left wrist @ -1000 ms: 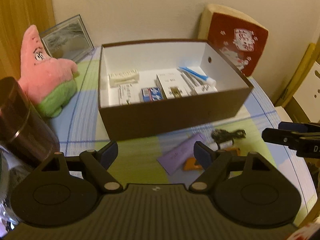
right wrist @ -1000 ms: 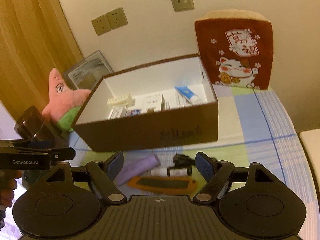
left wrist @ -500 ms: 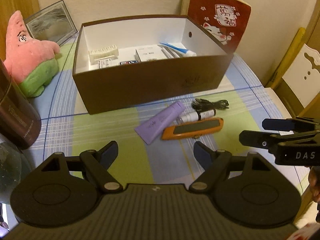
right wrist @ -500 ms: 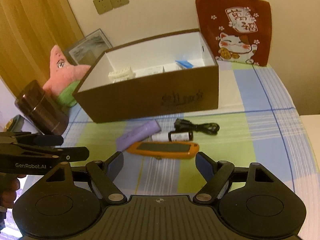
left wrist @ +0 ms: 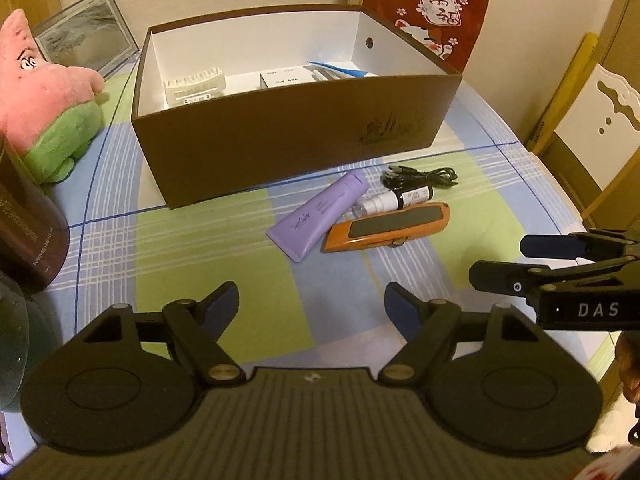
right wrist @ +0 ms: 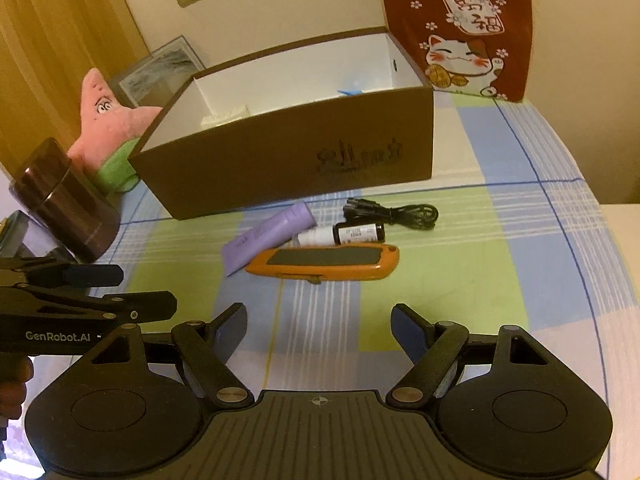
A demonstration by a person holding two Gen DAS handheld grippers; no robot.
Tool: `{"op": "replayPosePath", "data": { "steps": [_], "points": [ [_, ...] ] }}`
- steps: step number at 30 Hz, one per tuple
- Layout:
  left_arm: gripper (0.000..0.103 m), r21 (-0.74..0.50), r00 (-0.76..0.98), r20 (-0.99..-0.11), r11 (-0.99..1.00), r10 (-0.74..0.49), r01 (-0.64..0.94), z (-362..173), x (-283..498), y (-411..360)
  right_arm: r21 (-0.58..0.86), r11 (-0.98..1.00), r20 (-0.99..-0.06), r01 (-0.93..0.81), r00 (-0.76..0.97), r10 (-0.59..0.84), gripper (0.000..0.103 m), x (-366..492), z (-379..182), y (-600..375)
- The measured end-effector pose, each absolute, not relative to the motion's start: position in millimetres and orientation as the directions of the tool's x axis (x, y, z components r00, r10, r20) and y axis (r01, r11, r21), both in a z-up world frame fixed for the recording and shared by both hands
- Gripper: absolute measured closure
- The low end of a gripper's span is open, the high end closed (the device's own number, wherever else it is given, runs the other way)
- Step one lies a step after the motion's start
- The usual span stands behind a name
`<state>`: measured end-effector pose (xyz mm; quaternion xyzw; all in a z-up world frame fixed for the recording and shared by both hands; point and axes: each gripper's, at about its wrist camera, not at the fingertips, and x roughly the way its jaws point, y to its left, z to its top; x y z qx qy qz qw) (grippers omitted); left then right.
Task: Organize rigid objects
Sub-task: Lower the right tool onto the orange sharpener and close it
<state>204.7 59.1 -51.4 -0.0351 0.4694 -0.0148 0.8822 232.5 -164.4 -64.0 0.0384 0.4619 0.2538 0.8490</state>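
Observation:
A brown box (left wrist: pixel 288 148) (right wrist: pixel 280 160) with white inside holds several small packages. In front of it on the checked cloth lie a purple tube (left wrist: pixel 320 216) (right wrist: pixel 268 234), a small spray bottle (left wrist: pixel 396 200) (right wrist: pixel 344 235), a coiled black cable (left wrist: pixel 420 176) (right wrist: pixel 396 212) and an orange utility knife (left wrist: pixel 386 228) (right wrist: pixel 324 264). My left gripper (left wrist: pixel 310 304) is open and empty, low and short of the tube. My right gripper (right wrist: pixel 320 326) is open and empty, just short of the knife. Each gripper shows at the edge of the other's view.
A pink star plush (left wrist: pixel 44 92) (right wrist: pixel 108 112) and a dark cylinder jar (left wrist: pixel 24 224) (right wrist: pixel 64 200) stand left of the box. A framed picture (left wrist: pixel 84 32) leans at the back left, a red cat cushion (right wrist: pixel 460 32) at the back right. A white chair (left wrist: pixel 600 120) stands right.
Both grippers have pulled back from the box and tilted down, so the loose items in front of it are now in full view. Both stayed open.

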Motion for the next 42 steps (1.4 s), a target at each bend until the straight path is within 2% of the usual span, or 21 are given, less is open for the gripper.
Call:
{"op": "replayPosePath", "data": {
  "steps": [9,16,32,42],
  "points": [
    [0.028,-0.082,0.556,-0.827,0.996,-0.077,0.016,-68,206,67,0.281,0.878,-0.767,-0.387,0.459,0.448,0.027,235,-79,-158],
    [0.029,-0.089,0.550,-0.833,0.996,-0.063,-0.022,-79,217,67,0.258,0.864,-0.762,-0.432,0.459,0.457,0.027,261,-91,-165],
    [0.029,-0.077,0.497,-0.867,0.994,-0.031,-0.074,-102,247,55,0.242,0.759,-0.756,-0.604,0.373,0.538,0.034,326,-127,-158],
    [0.029,-0.066,0.484,-0.875,0.995,-0.023,-0.073,-104,253,54,0.256,0.669,-0.756,-0.698,0.287,0.588,0.036,333,-136,-164]
  ]
}}
